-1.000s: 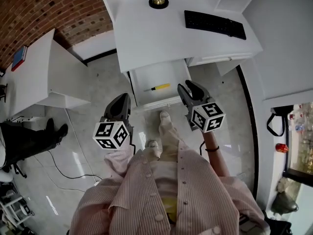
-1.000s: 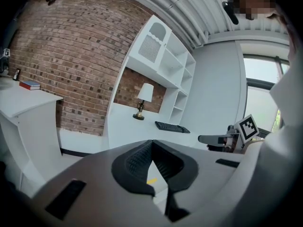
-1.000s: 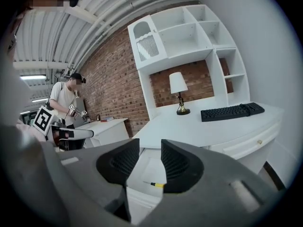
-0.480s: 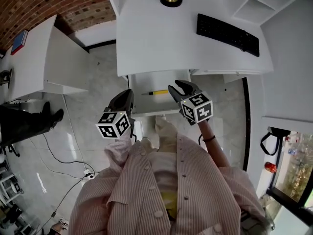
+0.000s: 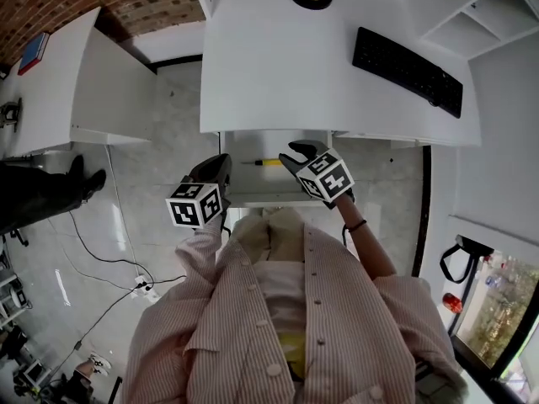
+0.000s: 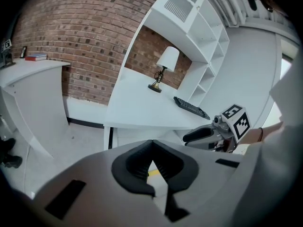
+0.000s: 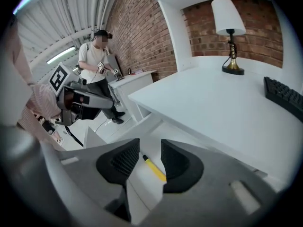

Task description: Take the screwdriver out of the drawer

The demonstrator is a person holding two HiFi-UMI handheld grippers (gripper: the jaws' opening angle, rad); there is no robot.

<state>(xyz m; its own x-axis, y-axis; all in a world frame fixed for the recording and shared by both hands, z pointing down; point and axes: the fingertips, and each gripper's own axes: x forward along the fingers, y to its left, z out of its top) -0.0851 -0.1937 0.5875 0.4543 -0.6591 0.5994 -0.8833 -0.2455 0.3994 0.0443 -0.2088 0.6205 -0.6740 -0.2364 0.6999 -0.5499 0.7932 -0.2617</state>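
My right gripper [image 5: 296, 153], jaws spread, frames the screwdriver [image 5: 268, 162] in the open drawer [image 5: 244, 183]. The left gripper [image 5: 217, 167] has jaws pressed together. Next I'd descend and pinch it.

Yellow screwdriver [image 5: 268, 162] flat in open drawer [image 5: 253, 199]

Both grippers are held ahead of the torso [image 5: 286, 326], side by side and apart. Left gripper [image 5: 216, 168]: jaws closed tip to tip, empty. Right gripper [image 5: 296, 153]: jaws parted, gripping nothing, carried on an outstretched forearm [image 5: 367, 247].
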